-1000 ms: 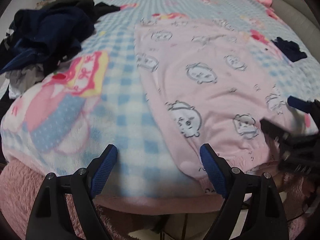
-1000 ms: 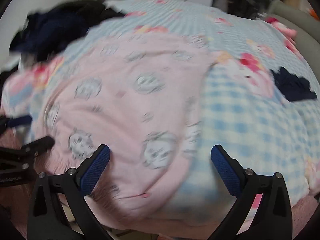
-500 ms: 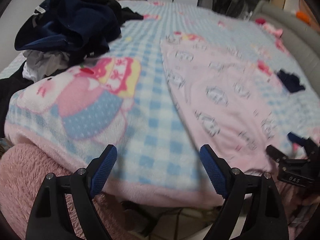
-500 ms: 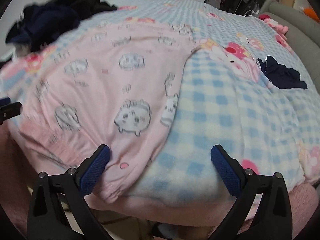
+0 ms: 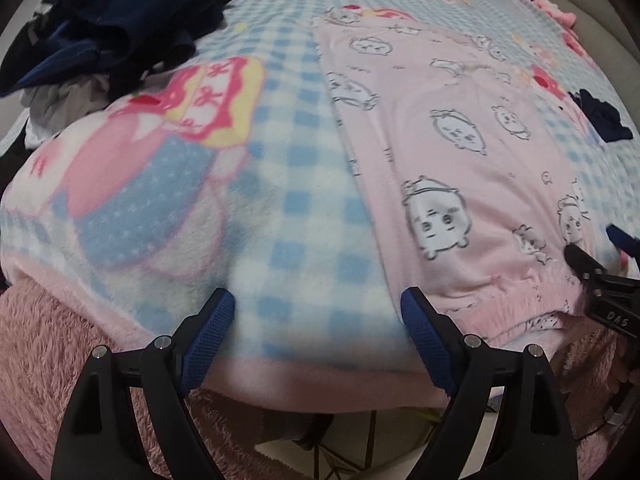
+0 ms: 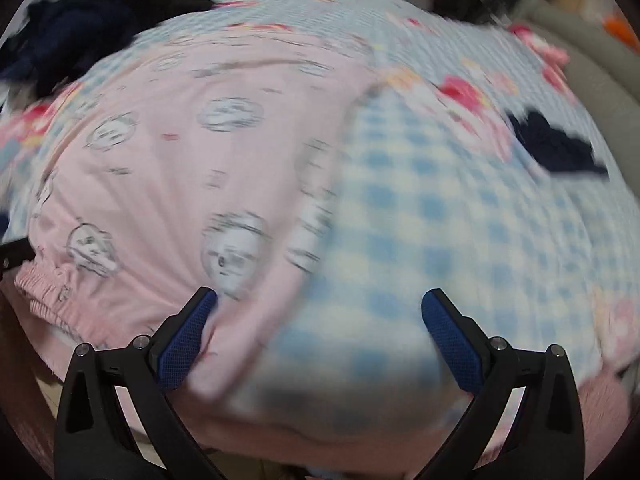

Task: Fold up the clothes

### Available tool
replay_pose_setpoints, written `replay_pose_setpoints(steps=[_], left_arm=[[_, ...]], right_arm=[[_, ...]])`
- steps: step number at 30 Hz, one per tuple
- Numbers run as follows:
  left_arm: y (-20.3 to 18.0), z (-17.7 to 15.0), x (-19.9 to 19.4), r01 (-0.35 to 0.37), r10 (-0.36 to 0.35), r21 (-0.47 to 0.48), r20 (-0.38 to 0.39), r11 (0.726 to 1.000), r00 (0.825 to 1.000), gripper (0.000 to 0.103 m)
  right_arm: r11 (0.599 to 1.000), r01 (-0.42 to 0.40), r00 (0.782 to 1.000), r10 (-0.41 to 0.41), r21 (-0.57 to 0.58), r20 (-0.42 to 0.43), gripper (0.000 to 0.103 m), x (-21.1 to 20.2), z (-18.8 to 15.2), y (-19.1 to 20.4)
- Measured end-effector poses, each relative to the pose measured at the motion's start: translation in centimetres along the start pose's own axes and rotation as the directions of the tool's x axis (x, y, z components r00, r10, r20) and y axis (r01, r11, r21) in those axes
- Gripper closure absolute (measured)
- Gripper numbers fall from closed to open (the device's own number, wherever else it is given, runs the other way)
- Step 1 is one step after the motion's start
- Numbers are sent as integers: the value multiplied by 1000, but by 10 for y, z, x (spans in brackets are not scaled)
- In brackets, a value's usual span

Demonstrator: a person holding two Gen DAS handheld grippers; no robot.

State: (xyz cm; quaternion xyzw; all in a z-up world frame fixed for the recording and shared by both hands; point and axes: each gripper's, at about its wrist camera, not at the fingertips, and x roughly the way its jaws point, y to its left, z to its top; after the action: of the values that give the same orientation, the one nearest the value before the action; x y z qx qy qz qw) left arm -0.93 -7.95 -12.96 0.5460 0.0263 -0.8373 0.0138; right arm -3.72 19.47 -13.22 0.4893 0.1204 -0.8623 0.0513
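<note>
Jaws on both grippers are wide apart and hold nothing. Left gripper (image 5: 318, 320) hangs over the near edge of the blanket (image 5: 304, 168), its right finger just beside the pants (image 5: 460, 140). Right gripper (image 6: 320, 320) has its left finger at the pants' near corner. The pink pants lie flat on the blanket on the bed. Dark clothes (image 5: 116, 28) sit piled far left. A small dark cloth (image 6: 554, 146) lies to the right.

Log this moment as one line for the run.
left claw: open | right claw: open | pink pajama pants: flat on checked blanket, ungrasped
</note>
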Motion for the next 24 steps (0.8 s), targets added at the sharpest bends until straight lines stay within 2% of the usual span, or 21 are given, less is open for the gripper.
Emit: replay_pose_setpoints(steps=[1, 3, 5, 7, 10, 13, 14, 16, 18, 21, 24], left_arm=[[4, 0, -2, 1, -1, -18, -1, 1000, 1000, 16], [15, 0, -10, 56, -54, -71, 32, 996, 998, 17], [28, 2, -21, 133, -122, -122, 88, 984, 989, 17], [34, 8, -27, 188, -171, -134, 131, 973, 977, 17], [25, 23, -29, 250, -238, -60, 152, 966, 959, 17], [8, 31, -29, 360, -357, 12, 156, 933, 921, 17], [2, 34, -25, 360, -361, 31, 146, 932, 921, 17], [-3, 32, -15, 269, -272, 46, 107, 962, 956, 18], [2, 28, 0, 199, -201, 37, 55, 979, 978, 22], [9, 24, -5, 191, -192, 33, 27, 981, 981, 22], [8, 19, -16, 166, -168, 65, 15, 984, 986, 23]], right_arm=[[1000, -3, 1000, 3, 22, -11, 1, -1, -2, -6], [999, 8, 1000, -8, 32, -5, 1, -9, -4, -10], [999, 13, 1000, -13, 30, 14, 1, -19, -4, -12], [999, -33, 999, 31, 41, 38, 1, -29, 3, -14], [993, -114, 991, 113, 15, 67, 1, -40, 22, -8], [980, -180, 980, 186, -82, 68, 1, -34, 51, 24], [976, -188, 979, 195, -106, 58, 1, -29, 58, 35], [978, -166, 985, 169, -126, 17, 1, -12, 63, 52], [979, -144, 990, 142, -146, -25, 2, 5, 69, 69], [991, -74, 995, 66, -107, -78, 2, 20, 58, 60], [997, -20, 992, 10, -77, -129, 2, 13, 44, 29]])
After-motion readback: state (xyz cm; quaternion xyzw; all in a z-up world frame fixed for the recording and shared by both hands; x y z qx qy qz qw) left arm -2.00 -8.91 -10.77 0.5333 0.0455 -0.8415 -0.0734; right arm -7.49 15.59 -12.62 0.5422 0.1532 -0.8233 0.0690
